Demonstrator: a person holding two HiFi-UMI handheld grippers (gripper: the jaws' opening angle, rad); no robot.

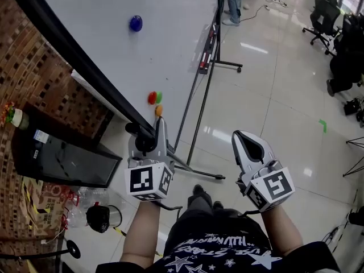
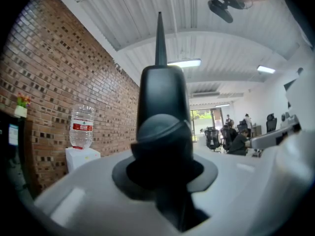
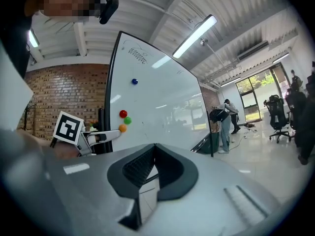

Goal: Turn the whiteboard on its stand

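The whiteboard (image 1: 142,44) is tilted on its wheeled stand (image 1: 196,124), with its black frame edge (image 1: 74,56) running down toward me. On the board sit a blue magnet (image 1: 135,23) and red (image 1: 152,98), green and orange ones. My left gripper (image 1: 149,144) is shut on the frame's lower corner. In the left gripper view the black frame (image 2: 162,102) rises between the jaws. My right gripper (image 1: 245,144) hangs free to the right of the stand, shut and holding nothing. In the right gripper view the board (image 3: 157,102) and my left gripper (image 3: 106,135) show beyond the jaws.
A brick wall and a black cabinet (image 1: 62,152) stand at the left, with bottles and a black kettle (image 1: 102,218) on the floor below. The board's pen tray (image 1: 207,47) juts out at the far side. A person (image 1: 234,4) and office chairs (image 1: 327,16) are farther off.
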